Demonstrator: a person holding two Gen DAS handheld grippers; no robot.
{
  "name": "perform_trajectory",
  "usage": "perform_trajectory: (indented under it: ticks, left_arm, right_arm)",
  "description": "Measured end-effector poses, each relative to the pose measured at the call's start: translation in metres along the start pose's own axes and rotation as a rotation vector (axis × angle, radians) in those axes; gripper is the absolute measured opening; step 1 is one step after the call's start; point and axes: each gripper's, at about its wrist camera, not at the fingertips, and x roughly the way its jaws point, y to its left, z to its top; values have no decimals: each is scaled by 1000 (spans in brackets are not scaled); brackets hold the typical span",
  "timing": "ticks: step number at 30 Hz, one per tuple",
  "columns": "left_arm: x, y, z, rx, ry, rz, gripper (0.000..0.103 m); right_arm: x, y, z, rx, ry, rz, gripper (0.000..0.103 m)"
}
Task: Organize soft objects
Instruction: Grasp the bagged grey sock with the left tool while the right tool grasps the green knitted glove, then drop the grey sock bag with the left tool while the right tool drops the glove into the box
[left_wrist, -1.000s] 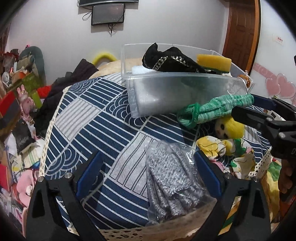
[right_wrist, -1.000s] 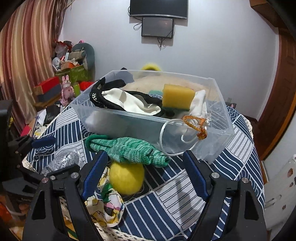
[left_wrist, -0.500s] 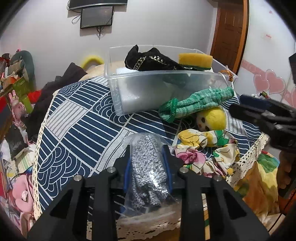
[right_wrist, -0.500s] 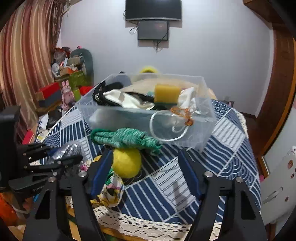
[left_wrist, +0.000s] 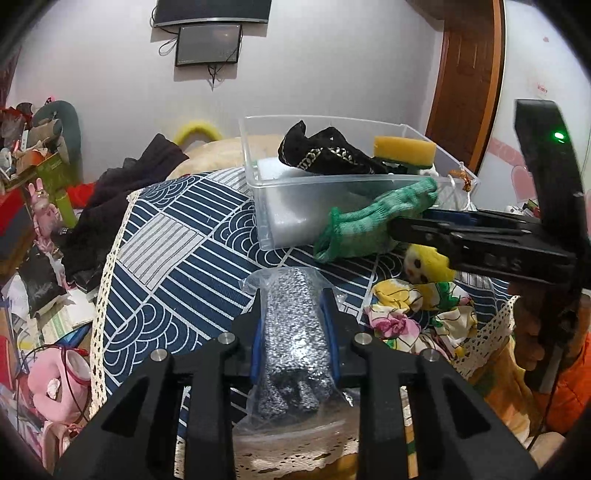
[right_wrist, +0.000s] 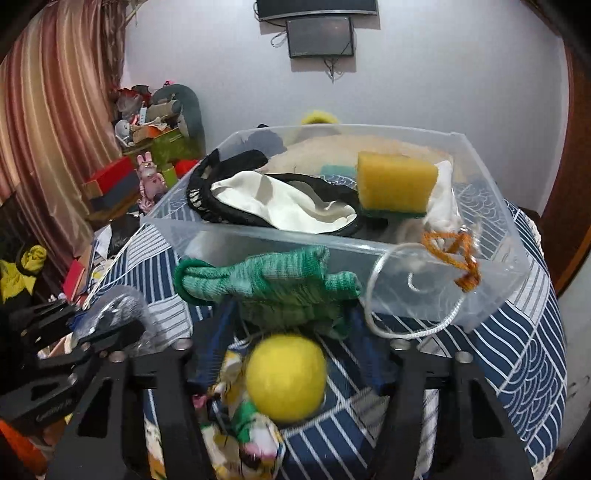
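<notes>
My left gripper (left_wrist: 294, 317) is shut on a clear bag of grey knit gloves (left_wrist: 291, 332), held at the near edge of the blue patterned table (left_wrist: 177, 258). My right gripper (right_wrist: 291, 325) is closed around the green knit glove (right_wrist: 266, 284), lifted in front of the clear plastic bin (right_wrist: 258, 240); the glove also shows in the left wrist view (left_wrist: 373, 221). The bin (left_wrist: 303, 206) holds a yellow sponge (right_wrist: 395, 184), black and white cloth (right_wrist: 280, 199) and an orange cord (right_wrist: 454, 254). A yellow plush ball (right_wrist: 286, 376) lies below the right gripper.
A floral cloth (left_wrist: 417, 317) lies by the plush ball (left_wrist: 424, 262) at the table's right edge. A white string loop (right_wrist: 373, 295) hangs over the bin's front wall. Cluttered boxes and toys (right_wrist: 147, 147) stand off the table to the left. A dark garment (left_wrist: 122, 199) lies behind the table.
My left gripper has closed on the bag of grey gloves and lifted it. My right gripper has moved forward and closed on the green glove, raising it off the plush ball.
</notes>
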Motion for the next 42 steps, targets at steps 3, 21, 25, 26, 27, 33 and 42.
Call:
perform_trajectory:
  ticks: [3,21,25,26,27,33,42]
  left_arm:
    - [-1,0,1,2,-5,4,27]
    - [-24,2,36,-9,-110,-30,27]
    - [-28,-4,54,2,-165,-26,27]
    - [-28,-5,58,1,-172,-30,27]
    - [-28,-5,64,-4,-182,-37,27]
    - [-15,-7,90,-5,-213,-71,27]
    - [38,-7,110,-3,-144,-61,27]
  right_arm:
    - [4,1,2,12,5,4,35]
    - [-48,-1,-3,-42,-118,4,10]
    - [-66,-8,3,-34,-175,-18,10]
    - [-70,-11,6,-34,-194,-33,10]
    - [-73,-12,7,-32,-208,-48,10]
    - [-76,-26,15,-15,-253,-159,10]
    - [-51,-46,24,-14,-173,-221,10]
